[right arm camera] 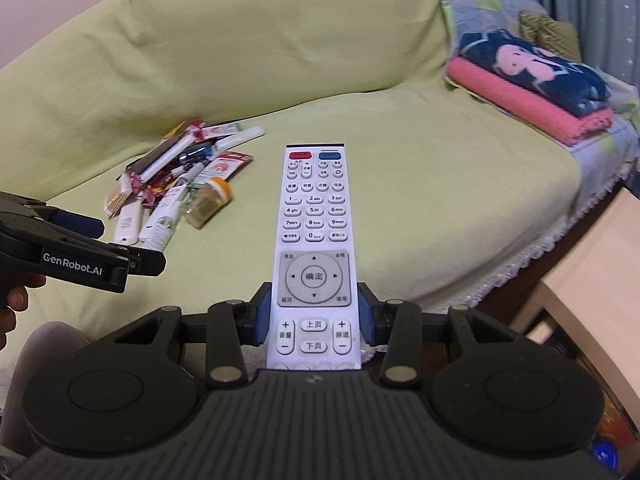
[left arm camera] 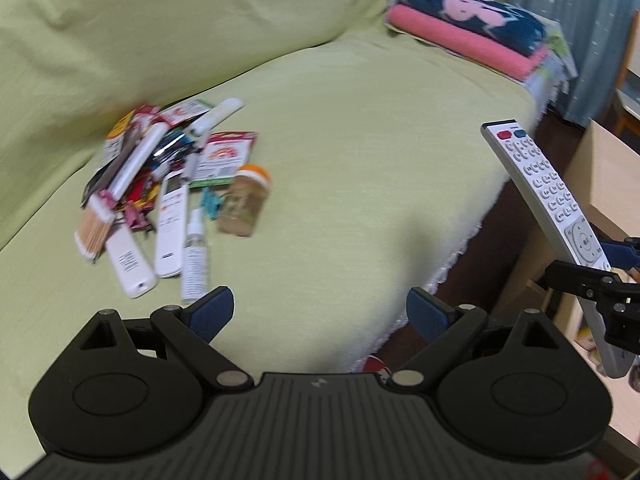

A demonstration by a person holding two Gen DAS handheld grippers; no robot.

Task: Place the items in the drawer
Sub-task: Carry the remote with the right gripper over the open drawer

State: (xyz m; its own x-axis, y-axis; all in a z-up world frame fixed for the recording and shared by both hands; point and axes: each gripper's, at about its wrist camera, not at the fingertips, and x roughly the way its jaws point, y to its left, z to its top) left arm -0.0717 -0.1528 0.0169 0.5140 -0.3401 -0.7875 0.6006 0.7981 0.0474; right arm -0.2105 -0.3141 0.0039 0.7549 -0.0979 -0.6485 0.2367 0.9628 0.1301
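Transfer step. The right tongs (right arm camera: 314, 318) are clenched on the lower half of a white remote control (right arm camera: 313, 240), held in the air above the sofa seat (right arm camera: 420, 208); the left tongs (left arm camera: 320, 314) hang released and empty. The remaining pile of items (left arm camera: 160, 184) lies on the seat. No drawer is visible, so the next move calls for carrying the remote to it, probably toward the wooden furniture (right arm camera: 592, 280) at right.

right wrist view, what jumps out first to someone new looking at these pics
The white remote fills the middle, clamped across its lower part by the right claw and held above the green sofa cover. To its left a jumbled pile of small items lies on the seat. The folded pink and navy towels sit at the far right end.
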